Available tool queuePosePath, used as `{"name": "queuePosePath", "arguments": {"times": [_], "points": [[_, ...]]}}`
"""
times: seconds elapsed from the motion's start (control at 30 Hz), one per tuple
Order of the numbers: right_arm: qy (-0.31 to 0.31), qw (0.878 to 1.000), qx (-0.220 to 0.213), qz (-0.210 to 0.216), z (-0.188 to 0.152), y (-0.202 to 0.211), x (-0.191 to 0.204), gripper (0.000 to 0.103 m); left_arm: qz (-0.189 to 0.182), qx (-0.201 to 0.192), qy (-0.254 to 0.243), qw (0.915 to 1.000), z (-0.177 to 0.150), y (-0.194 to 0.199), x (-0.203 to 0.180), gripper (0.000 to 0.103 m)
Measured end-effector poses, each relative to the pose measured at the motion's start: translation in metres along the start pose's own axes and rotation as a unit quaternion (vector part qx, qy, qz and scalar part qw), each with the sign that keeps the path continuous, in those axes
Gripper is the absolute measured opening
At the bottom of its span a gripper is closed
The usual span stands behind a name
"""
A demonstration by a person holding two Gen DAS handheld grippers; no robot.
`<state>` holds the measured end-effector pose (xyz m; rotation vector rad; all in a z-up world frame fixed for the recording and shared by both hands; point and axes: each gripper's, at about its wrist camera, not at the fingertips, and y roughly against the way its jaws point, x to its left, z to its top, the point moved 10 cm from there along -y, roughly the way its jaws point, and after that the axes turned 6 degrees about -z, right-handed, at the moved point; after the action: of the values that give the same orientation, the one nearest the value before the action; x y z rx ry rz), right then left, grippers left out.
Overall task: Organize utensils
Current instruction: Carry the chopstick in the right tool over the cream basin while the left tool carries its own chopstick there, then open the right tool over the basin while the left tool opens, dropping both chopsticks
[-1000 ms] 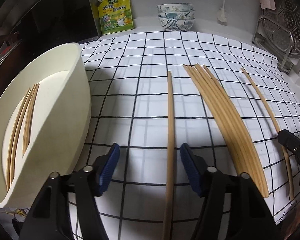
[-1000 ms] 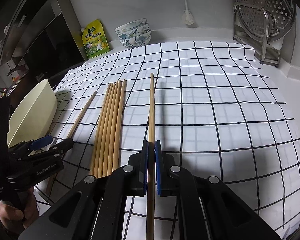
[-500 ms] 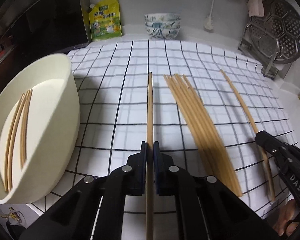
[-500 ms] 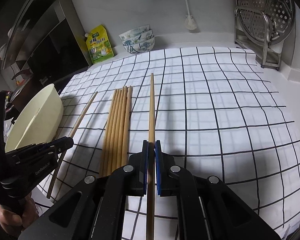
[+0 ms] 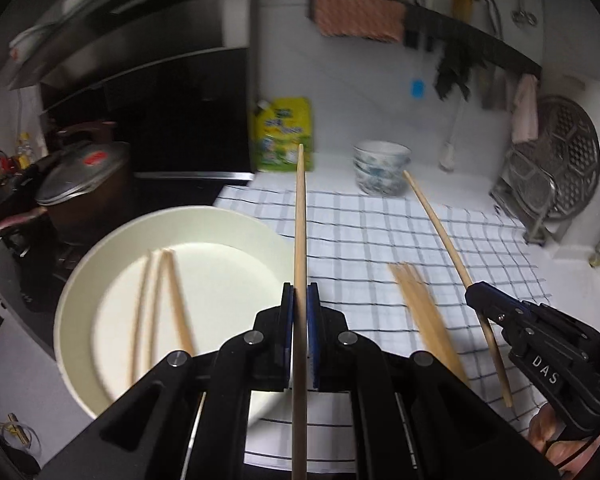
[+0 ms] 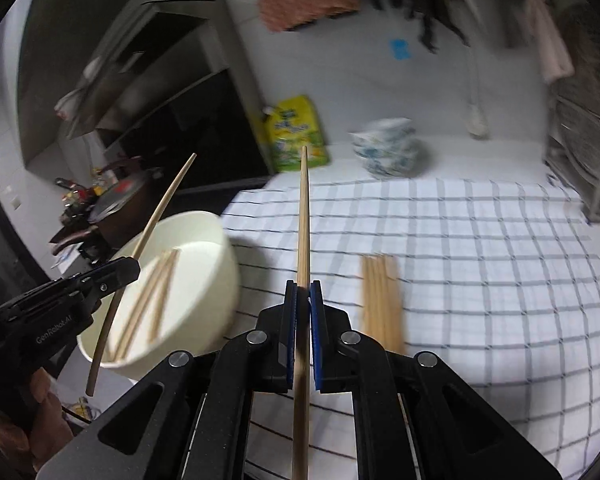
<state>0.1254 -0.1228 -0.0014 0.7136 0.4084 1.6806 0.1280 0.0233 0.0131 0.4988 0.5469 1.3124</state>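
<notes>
My left gripper [image 5: 299, 294] is shut on a wooden chopstick [image 5: 300, 220] and holds it in the air, over the right rim of the cream tub [image 5: 76, 292]. Three chopsticks [image 5: 162, 308] lie inside the tub. My right gripper [image 6: 303, 292] is shut on a second chopstick [image 6: 303, 216], also lifted off the cloth. In the left wrist view the right gripper [image 5: 478, 292] and its chopstick [image 5: 440, 232] are at the right. In the right wrist view the left gripper [image 6: 130, 270] shows over the tub [image 6: 220, 272]. A bundle of several chopsticks [image 6: 380, 300] remains on the checked cloth [image 6: 480, 260].
A stack of patterned bowls [image 5: 382, 168] and a yellow pouch [image 5: 284, 140] stand at the back of the counter. A metal steamer rack [image 5: 560, 168] stands at the right. A stove with a lidded pot [image 5: 80, 172] lies left of the tub. A hand [image 6: 20, 412] grips the left tool.
The left gripper closed on a chopstick that lay on the cloth. Both grippers then rose with their chopsticks and swung left toward the tub.
</notes>
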Motion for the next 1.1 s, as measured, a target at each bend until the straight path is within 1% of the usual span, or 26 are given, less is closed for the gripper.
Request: {"name": "queuePosePath", "arguments": {"times": [0.1, 0.2, 0.33, 0.43, 0.6, 0.7, 0.83, 0.9, 0.93, 0.97, 1.0, 1.03, 1.07, 1.1], "points": [[0.021, 0.999, 0.002, 0.026, 0.013, -0.016, 0.04, 0.007, 0.034, -0.005, 0.013, 0.9993, 0.003, 0.003, 0.041, 0.007], [0.047, 0.998, 0.008, 0.05, 0.024, -0.034, 0.087, 0.007, 0.058, -0.001, 0.031, 0.9978, 0.0, 0.0, 0.081, 0.007], [0.072, 0.994, 0.028, 0.072, 0.024, -0.063, 0.134, 0.006, 0.082, 0.007, 0.051, 0.9953, -0.004, -0.008, 0.122, 0.007], [0.084, 0.992, 0.049, 0.083, 0.021, -0.087, 0.162, 0.006, 0.09, 0.019, 0.055, 0.9942, -0.009, -0.019, 0.141, 0.007], [0.095, 0.988, 0.091, 0.084, 0.008, -0.121, 0.181, 0.006, 0.09, 0.047, 0.061, 0.993, -0.02, -0.043, 0.158, 0.007], [0.098, 0.985, 0.114, 0.083, -0.002, -0.136, 0.182, 0.007, 0.086, 0.063, 0.067, 0.992, -0.028, -0.056, 0.163, 0.008], [0.099, 0.983, 0.131, 0.079, -0.011, -0.148, 0.182, 0.007, 0.086, 0.075, 0.075, 0.9906, -0.037, -0.066, 0.167, 0.008], [0.098, 0.983, 0.136, 0.076, -0.014, -0.151, 0.18, 0.007, 0.087, 0.078, 0.08, 0.9899, -0.04, -0.069, 0.17, 0.012], [0.096, 0.983, 0.137, 0.075, -0.016, -0.152, 0.179, 0.008, 0.089, 0.079, 0.081, 0.9896, -0.041, -0.069, 0.17, 0.019], [0.094, 0.983, 0.138, 0.076, -0.017, -0.152, 0.178, 0.011, 0.092, 0.079, 0.082, 0.9893, -0.042, -0.069, 0.172, 0.029], [0.091, 0.983, 0.137, 0.077, -0.017, -0.151, 0.176, 0.017, 0.095, 0.077, 0.083, 0.989, -0.042, -0.068, 0.173, 0.034], [0.089, 0.984, 0.134, 0.075, -0.016, -0.151, 0.175, 0.02, 0.097, 0.074, 0.084, 0.9889, -0.042, -0.067, 0.173, 0.046], [0.089, 0.985, 0.131, 0.073, -0.015, -0.149, 0.173, 0.02, 0.099, 0.07, 0.086, 0.9888, -0.042, -0.065, 0.174, 0.062], [0.088, 0.985, 0.128, 0.072, -0.014, -0.147, 0.172, 0.02, 0.101, 0.063, 0.089, 0.9888, -0.041, -0.061, 0.175, 0.069]]}}
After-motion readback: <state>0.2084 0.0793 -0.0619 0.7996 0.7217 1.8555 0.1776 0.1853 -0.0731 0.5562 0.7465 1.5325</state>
